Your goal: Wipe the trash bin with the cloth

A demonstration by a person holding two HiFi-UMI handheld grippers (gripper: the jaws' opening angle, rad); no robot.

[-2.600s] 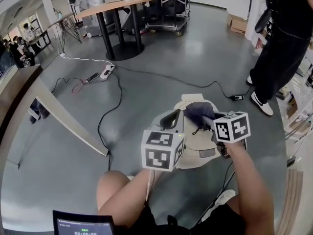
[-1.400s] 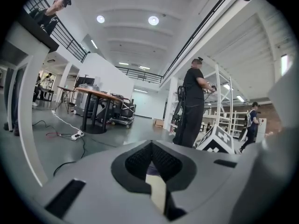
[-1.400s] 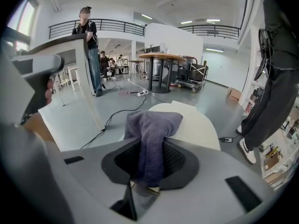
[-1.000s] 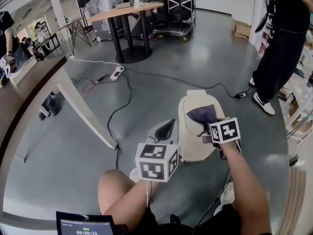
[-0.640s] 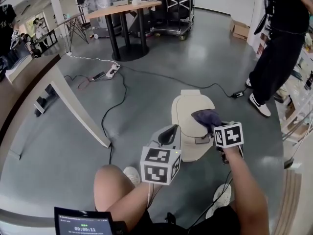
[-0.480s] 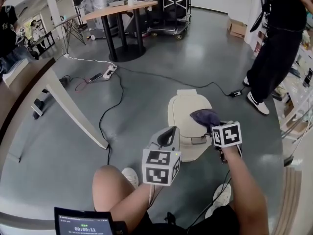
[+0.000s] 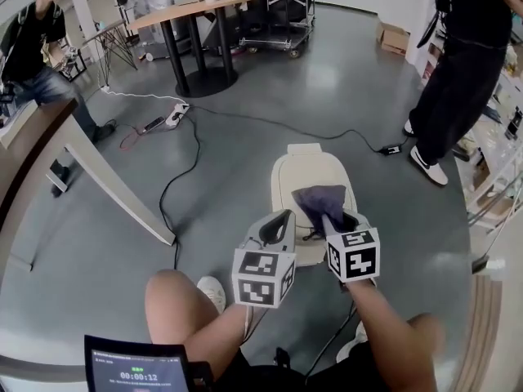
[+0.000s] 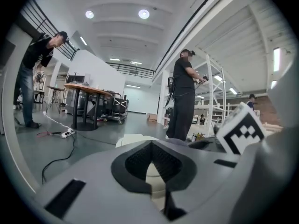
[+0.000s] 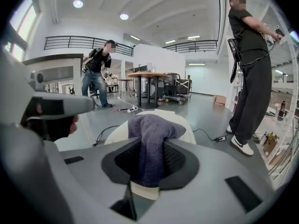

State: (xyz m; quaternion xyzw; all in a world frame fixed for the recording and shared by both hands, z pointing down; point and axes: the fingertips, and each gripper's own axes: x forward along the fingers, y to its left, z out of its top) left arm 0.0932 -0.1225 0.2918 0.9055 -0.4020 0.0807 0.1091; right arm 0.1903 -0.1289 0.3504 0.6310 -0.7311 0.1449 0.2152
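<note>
The cream trash bin (image 7: 306,170) stands on the grey floor just ahead of me, lid down. A dark purple cloth (image 7: 320,198) lies bunched on the front middle of the lid, and my right gripper (image 7: 330,221) is shut on it from the near side. In the right gripper view the cloth (image 9: 152,134) fills the gap between the jaws, with the bin (image 9: 185,130) behind it. My left gripper (image 7: 274,229) hangs at the bin's front left corner, shut and holding nothing. The left gripper (image 8: 152,161) view shows the bin (image 8: 133,139) past its jaws.
A person in black trousers (image 7: 448,80) stands at the right near metal shelves (image 7: 498,186). Black cables and a power adapter (image 7: 392,149) lie beyond the bin, a power strip (image 7: 175,117) farther left. A slanted white table leg (image 7: 110,190) and a round table (image 7: 184,11) are to the left.
My right gripper has dragged the cloth from the lid's right side towards its front middle. The left gripper stays by the bin's front left corner.
</note>
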